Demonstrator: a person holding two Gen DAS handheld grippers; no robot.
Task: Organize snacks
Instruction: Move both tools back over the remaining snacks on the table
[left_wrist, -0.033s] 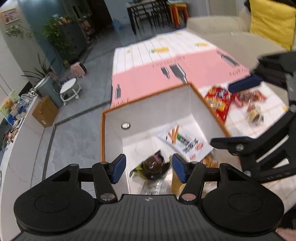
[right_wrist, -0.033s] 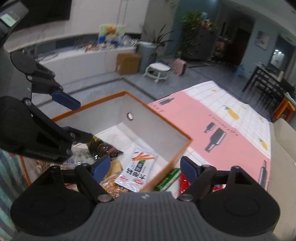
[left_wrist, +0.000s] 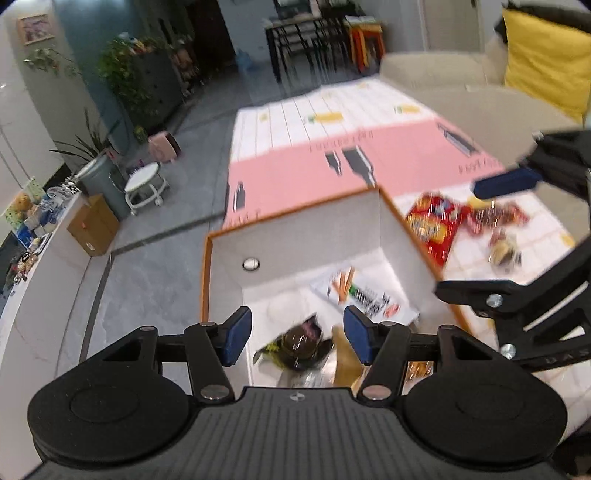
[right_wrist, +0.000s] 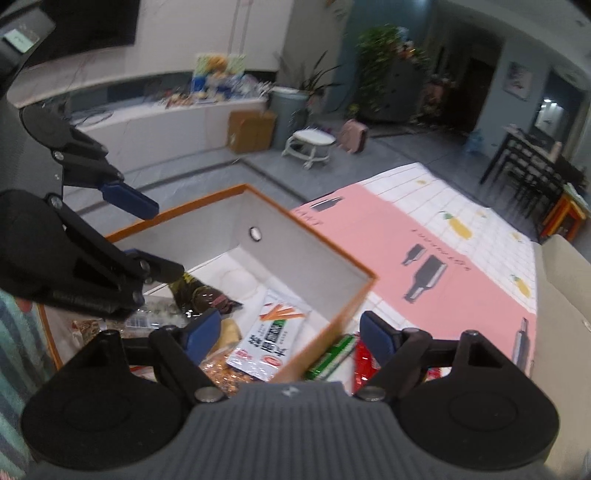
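Snacks (right_wrist: 266, 341) dumped in box (left_wrist: 314, 236), more loose at 3 o'clock; both hand-held grippers (left_wrist: 297, 334) (right_wrist: 290, 332) wide open, empty, presumably post-drop.

Your left wrist camera looks forward and down over its hand-held gripper (left_wrist: 297, 339) into the orange-rimmed box (left_wrist: 295, 206) from close above, facing the pink mat (left_wrist: 295, 170) and the sofa beyond. Your right wrist camera looks down over its own hand-held gripper (right_wrist: 290, 332) at the same box (right_wrist: 236, 190) from the other side, facing the white counter (right_wrist: 147, 125). Both views share the box interior, and each shows the other gripper.
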